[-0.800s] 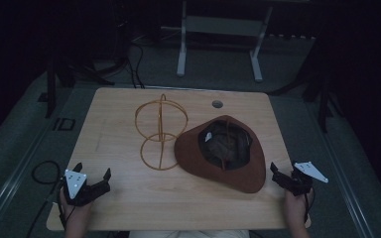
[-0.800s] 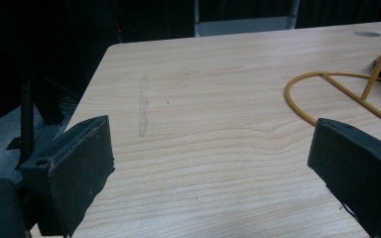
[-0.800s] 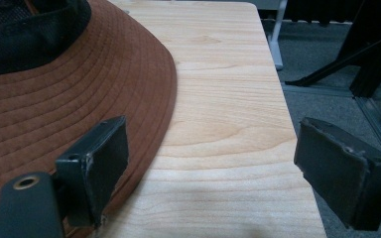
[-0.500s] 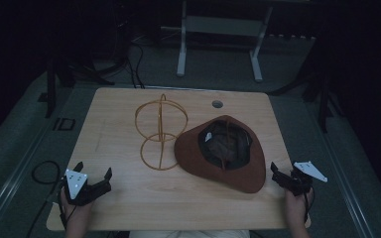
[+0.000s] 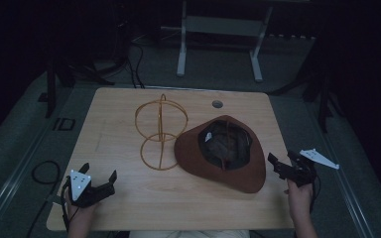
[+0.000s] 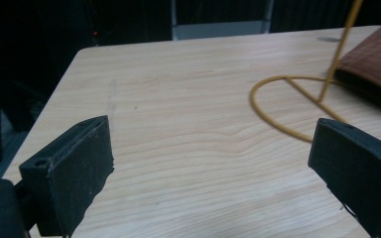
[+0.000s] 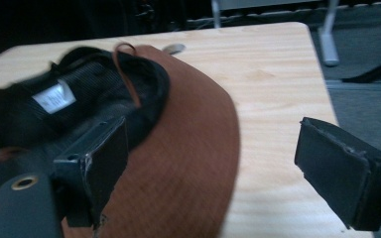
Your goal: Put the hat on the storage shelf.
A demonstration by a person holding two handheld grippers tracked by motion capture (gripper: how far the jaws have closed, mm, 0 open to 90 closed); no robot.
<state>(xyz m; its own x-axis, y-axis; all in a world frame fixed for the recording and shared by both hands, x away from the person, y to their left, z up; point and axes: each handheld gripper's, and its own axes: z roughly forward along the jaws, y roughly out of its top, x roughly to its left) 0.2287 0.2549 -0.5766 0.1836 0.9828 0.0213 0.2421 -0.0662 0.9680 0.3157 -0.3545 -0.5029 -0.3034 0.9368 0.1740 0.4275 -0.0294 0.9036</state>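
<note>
Both jaws wide and empty: I steer my right gripper (image 5: 284, 166) squarely onto the hat (image 7: 188, 148) brim; left gripper (image 5: 99, 184) idle.

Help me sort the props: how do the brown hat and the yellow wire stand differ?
The brown hat is solid fabric lying upside down, dark lining up; the yellow wire stand is an open frame standing upright. The hat spreads low and wide, while the stand rises taller from a ring base. Both rest on the wooden table, side by side.
</note>
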